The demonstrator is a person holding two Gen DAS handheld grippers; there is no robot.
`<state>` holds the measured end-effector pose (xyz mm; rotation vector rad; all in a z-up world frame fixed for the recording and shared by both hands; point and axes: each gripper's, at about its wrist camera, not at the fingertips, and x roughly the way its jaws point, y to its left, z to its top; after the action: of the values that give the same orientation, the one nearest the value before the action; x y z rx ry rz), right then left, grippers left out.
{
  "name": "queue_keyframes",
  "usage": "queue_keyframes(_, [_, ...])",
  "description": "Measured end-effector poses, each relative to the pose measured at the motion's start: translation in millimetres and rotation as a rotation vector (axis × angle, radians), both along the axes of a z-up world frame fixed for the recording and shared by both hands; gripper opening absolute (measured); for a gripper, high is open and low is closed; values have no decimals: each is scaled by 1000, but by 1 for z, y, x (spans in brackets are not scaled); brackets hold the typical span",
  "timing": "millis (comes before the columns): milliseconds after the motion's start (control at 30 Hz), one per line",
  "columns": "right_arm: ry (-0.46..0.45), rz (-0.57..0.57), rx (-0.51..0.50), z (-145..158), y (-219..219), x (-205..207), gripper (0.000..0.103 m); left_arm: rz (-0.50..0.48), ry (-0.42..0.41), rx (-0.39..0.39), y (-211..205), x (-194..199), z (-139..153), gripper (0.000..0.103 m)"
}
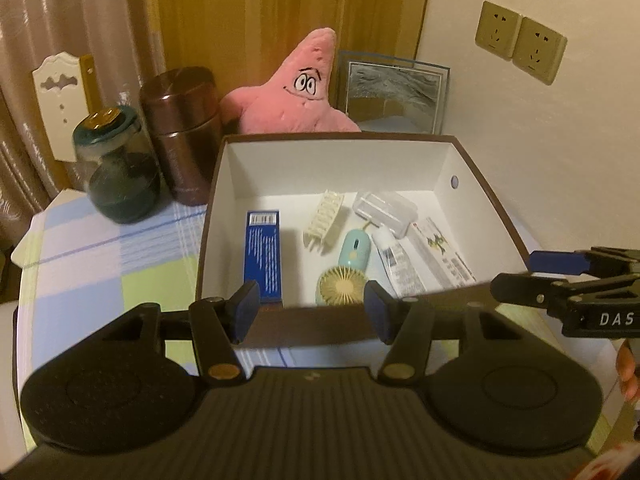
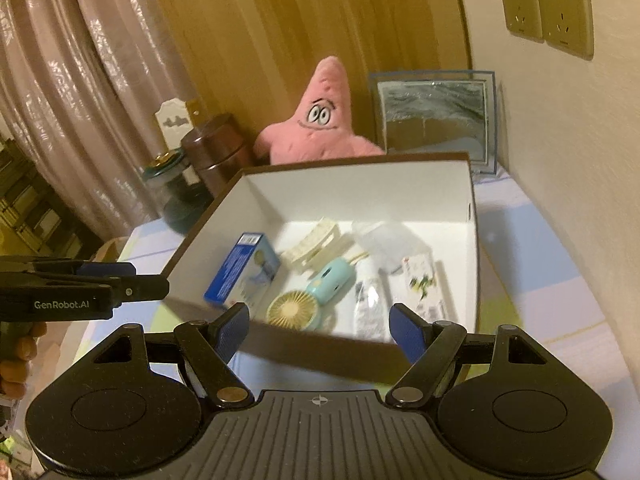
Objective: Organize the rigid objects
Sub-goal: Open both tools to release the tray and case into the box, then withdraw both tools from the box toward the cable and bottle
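Observation:
An open brown box with a white inside (image 1: 400,164) (image 2: 472,216) stands on the checked tablecloth. In it lie a blue carton (image 1: 263,252) (image 2: 240,270), a cream hair clip (image 1: 325,218) (image 2: 316,246), a mint hand fan (image 1: 346,270) (image 2: 308,296), a clear plastic case (image 1: 386,208) (image 2: 384,240), a white tube (image 1: 398,262) (image 2: 370,300) and a printed packet (image 1: 440,254) (image 2: 420,284). My left gripper (image 1: 312,312) is open and empty at the box's near wall. My right gripper (image 2: 320,330) is open and empty at the same wall, to the right.
Behind the box sit a pink star plush (image 1: 296,92) (image 2: 320,120), a framed picture (image 1: 394,92) (image 2: 436,116), a brown canister (image 1: 184,132) (image 2: 216,152) and a glass jar (image 1: 120,168) (image 2: 176,192). Wall sockets (image 1: 520,40) are at the right.

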<state>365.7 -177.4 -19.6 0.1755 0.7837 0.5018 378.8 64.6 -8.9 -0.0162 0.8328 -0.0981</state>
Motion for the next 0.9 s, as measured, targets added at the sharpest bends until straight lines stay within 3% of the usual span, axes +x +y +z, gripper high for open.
queue_keyframes(400, [43,44,-20,-12,14,-58,77,32,53,-13,18,-74,-18,55])
queue_keyframes(900, [138,91,-76,-55,28,-114,77,39,130,-3,27,-141,-56,55])
